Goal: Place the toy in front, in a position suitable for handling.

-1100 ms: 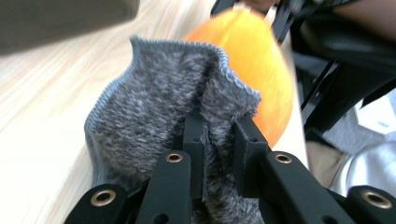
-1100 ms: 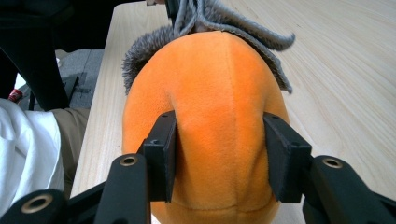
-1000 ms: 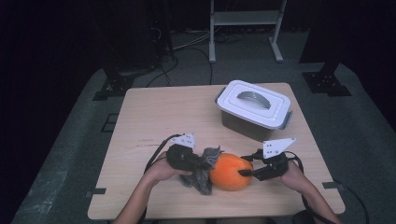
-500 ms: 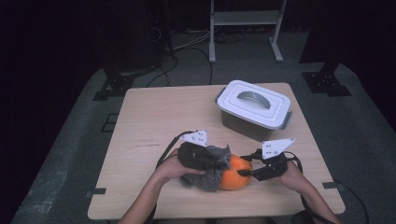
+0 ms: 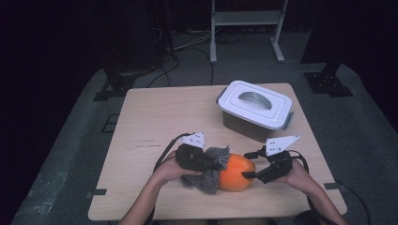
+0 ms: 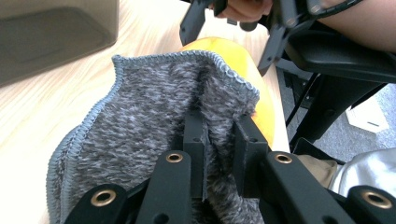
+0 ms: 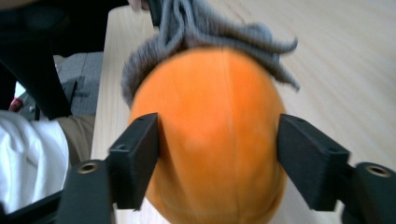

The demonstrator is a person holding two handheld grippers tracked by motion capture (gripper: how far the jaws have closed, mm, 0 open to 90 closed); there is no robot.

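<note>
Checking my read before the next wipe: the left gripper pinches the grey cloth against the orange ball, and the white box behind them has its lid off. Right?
Not quite. The left gripper does pinch the grey cloth against the orange ball, but the white box has its lid on, as the high view shows.

Right gripper (image 7: 218, 154) jaws just opened off the orange ball (image 7: 210, 135); left gripper (image 5: 199, 159) dragged grey cloth (image 5: 213, 164) onto it.

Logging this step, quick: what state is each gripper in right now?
Left gripper: shut on the grey fuzzy cloth.
Right gripper: jaws have just been opening, standing either side of the orange ball, not pressing it.
</note>
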